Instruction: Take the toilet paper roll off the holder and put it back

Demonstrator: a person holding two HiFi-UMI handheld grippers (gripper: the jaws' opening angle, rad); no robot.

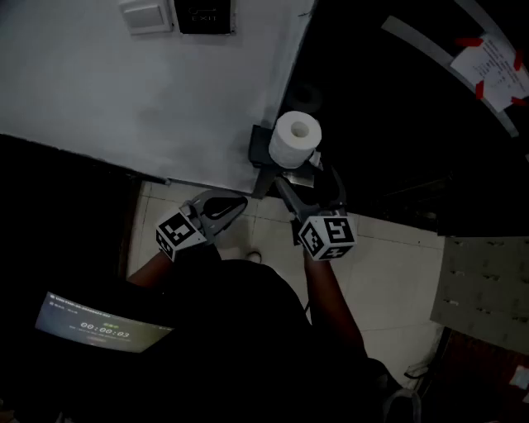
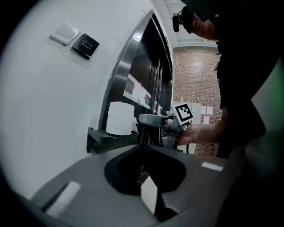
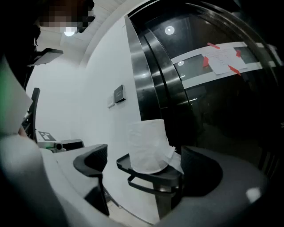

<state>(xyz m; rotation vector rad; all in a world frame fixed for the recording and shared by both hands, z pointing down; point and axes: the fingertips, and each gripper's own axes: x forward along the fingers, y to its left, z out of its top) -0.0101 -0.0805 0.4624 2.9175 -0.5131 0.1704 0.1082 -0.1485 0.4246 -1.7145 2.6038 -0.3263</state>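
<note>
A white toilet paper roll (image 1: pixel 295 138) stands upright on the black wall holder (image 1: pixel 263 152). My right gripper (image 1: pixel 311 180) is open just below the holder in the head view. In the right gripper view the roll (image 3: pixel 148 145) sits on the holder's shelf (image 3: pixel 153 175) between the wide-apart jaws of that gripper (image 3: pixel 143 156), and the pads do not touch it. My left gripper (image 1: pixel 239 201) hangs to the left of the holder, apart from it, with its jaws shut on nothing. The left gripper view shows the roll (image 2: pixel 120 118) and holder (image 2: pixel 103 139) beyond that gripper's closed tips (image 2: pixel 144 148).
The holder hangs at a corner of the white wall, which carries a light switch (image 1: pixel 146 14) and a black sign (image 1: pixel 205 14). A dark glossy door with a taped paper note (image 1: pixel 496 69) lies to the right. There is tiled floor (image 1: pixel 388 273) below, and a lit timer screen (image 1: pixel 103 329) at lower left.
</note>
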